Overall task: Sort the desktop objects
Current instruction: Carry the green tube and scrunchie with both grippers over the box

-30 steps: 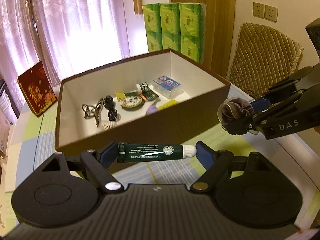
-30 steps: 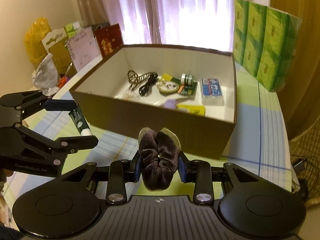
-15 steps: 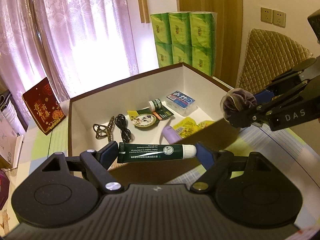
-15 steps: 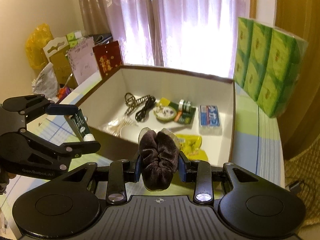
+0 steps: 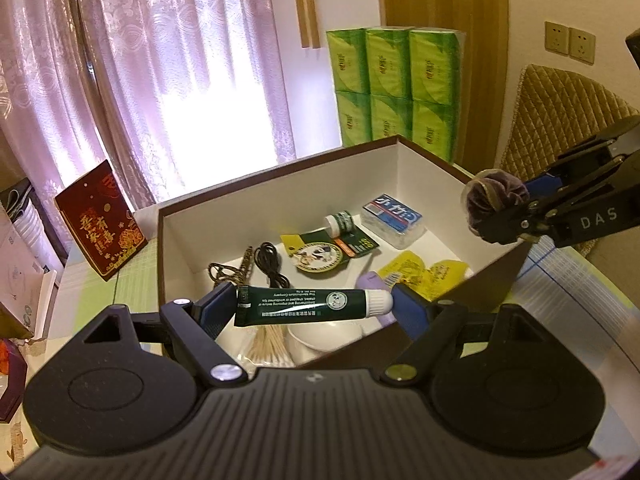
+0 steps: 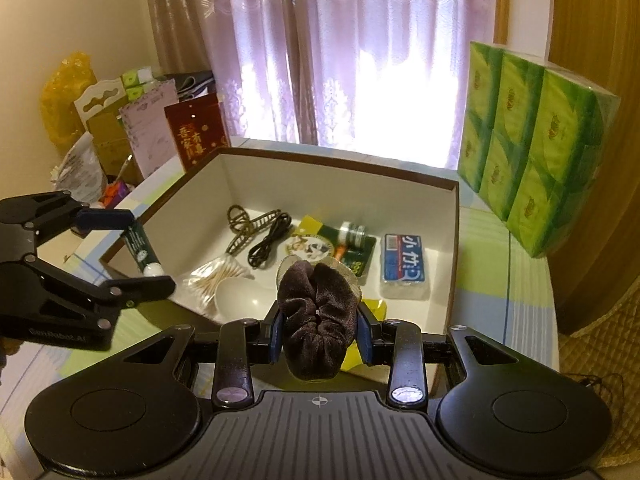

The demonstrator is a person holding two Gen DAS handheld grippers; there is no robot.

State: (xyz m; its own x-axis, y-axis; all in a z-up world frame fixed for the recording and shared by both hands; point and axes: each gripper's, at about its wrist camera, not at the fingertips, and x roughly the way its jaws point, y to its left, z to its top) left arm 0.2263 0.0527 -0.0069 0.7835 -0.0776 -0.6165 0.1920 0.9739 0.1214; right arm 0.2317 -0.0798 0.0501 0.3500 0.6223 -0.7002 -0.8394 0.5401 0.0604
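Left wrist view showed the left gripper [image 5: 314, 306] clamped endwise on one green tube [image 5: 308, 306], held level above the near wall of the box [image 5: 432, 168]; the right gripper [image 6: 319, 334] squeezed one dark scrunchie [image 6: 318, 320] over the box's near edge; inside the box lay one hair claw [image 6: 244, 228], one black cable [image 6: 270, 240], one tissue pack [image 6: 404, 266], one bag of cotton swabs [image 6: 214, 276], one white bowl [image 6: 242, 300]; six green packs [image 5: 394, 88] were stacked behind.

Left tool [image 5: 314, 305] clamped on a green tube [image 5: 308, 306], right tool [image 6: 318, 330] pinching a dark scrunchie [image 6: 318, 320]
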